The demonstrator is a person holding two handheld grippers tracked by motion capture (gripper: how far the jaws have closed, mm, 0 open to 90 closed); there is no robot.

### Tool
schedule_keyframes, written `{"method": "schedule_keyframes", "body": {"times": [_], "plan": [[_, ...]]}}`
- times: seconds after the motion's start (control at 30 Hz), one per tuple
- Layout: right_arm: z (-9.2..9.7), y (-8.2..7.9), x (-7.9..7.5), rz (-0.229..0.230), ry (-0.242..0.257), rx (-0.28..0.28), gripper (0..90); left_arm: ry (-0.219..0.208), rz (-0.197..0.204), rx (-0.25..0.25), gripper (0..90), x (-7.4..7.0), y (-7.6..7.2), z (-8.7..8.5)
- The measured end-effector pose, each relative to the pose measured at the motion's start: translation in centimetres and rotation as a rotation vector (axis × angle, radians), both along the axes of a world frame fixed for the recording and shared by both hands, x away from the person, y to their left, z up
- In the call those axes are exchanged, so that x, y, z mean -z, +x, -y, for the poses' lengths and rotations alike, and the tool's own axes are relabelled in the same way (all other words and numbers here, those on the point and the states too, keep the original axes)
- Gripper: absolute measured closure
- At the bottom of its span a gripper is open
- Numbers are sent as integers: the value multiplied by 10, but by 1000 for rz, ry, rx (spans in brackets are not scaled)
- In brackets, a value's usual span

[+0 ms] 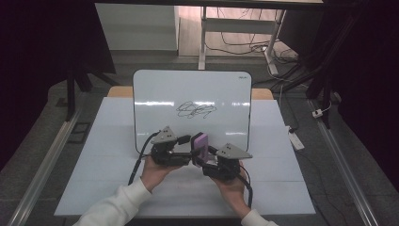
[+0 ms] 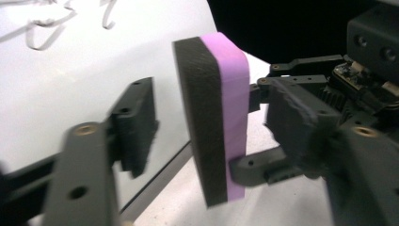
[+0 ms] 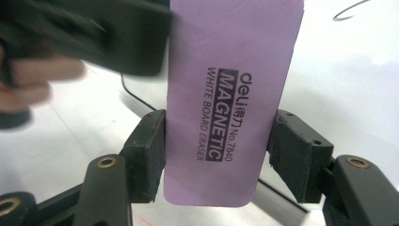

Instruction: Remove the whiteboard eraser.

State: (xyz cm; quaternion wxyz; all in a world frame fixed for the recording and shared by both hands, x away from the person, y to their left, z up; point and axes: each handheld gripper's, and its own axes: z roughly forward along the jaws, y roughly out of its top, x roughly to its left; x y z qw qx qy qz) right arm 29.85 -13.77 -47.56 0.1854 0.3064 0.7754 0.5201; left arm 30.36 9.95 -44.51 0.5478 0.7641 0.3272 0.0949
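A purple whiteboard eraser [image 1: 199, 147] is standing upright between the two grippers, just above the near edge of the whiteboard [image 1: 155, 94] that is lying on the white worktop [image 1: 94, 188]. The right gripper [image 1: 207, 157] is grasping the eraser: in the right gripper view its two black fingers [image 3: 149, 155] are pressing against the long edges of the eraser's purple back, which is carrying black print. The left gripper [image 1: 188, 143] is sitting released just left of the eraser; in the left gripper view the eraser [image 2: 214, 122] is standing between its spread fingers [image 2: 136, 122] with a clear gap on the near-left side, its dark felt face turned toward that finger and its purple back turned toward the right-hand one. I cannot tell whether that right-hand finger is touching the purple side. The person's left hand [image 1: 153, 174] is holding the left gripper from below, and the right hand [image 1: 230, 186] is carrying the right gripper, both near the middle of the worktop's near half. A black scribble [image 1: 195, 110] is showing on the whiteboard, farther away than the eraser and well apart from it. Beyond the worktop, cables are lying on the floor near a power strip [image 1: 296, 140] at the right.
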Motion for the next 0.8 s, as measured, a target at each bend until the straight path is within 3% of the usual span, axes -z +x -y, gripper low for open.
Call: {"method": "schedule_keyframes", "body": {"times": [0.2, 0.4, 0.53, 0.67, 0.8], "plan": [[10, 5, -7, 48, -53, 20, 396, 95, 19, -40, 242, 2, -18, -42], [23, 13, -12, 35, -46, 42, 397, 127, -77, -90, 229, 24, -33, -85], [29, 16, -16, 50, -61, 55, 398, 142, -121, -132, 231, 39, -44, -106], [32, 16, -19, 73, -73, 66, 398, 183, -133, -168, 231, 49, -56, -119], [34, 17, -21, 81, -88, 65, 398, 187, -149, -195, 231, 54, -63, -129]]}}
